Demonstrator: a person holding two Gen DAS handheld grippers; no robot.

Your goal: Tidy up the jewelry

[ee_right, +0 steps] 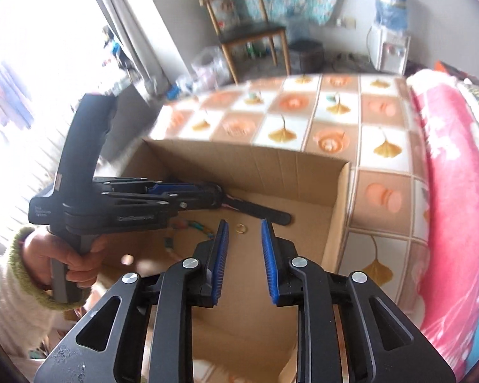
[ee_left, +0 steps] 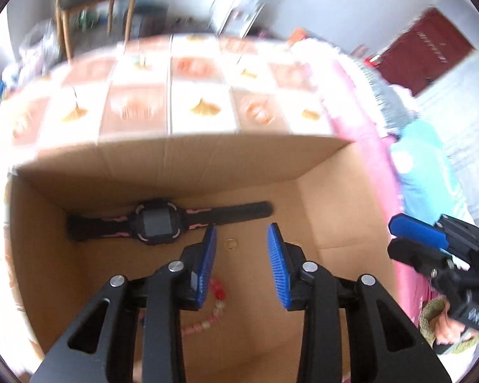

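Both my claws, left gripper [ee_left: 242, 233] and right gripper [ee_right: 242, 228], hang apart and empty over the box [ee_left: 175, 159]; that tiny slippery ring [ee_left: 231, 243] beside the watch [ee_left: 150, 221] needs pinching by its rim.

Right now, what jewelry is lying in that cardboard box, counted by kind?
Watch: 1, black with pink trim, by the far wall of the box.
Ring: 1, small and gold.
Bead string: 1 pink and red; the right camera also shows coloured beads, and I cannot tell whether they belong to the same string.
Total: at least 3.
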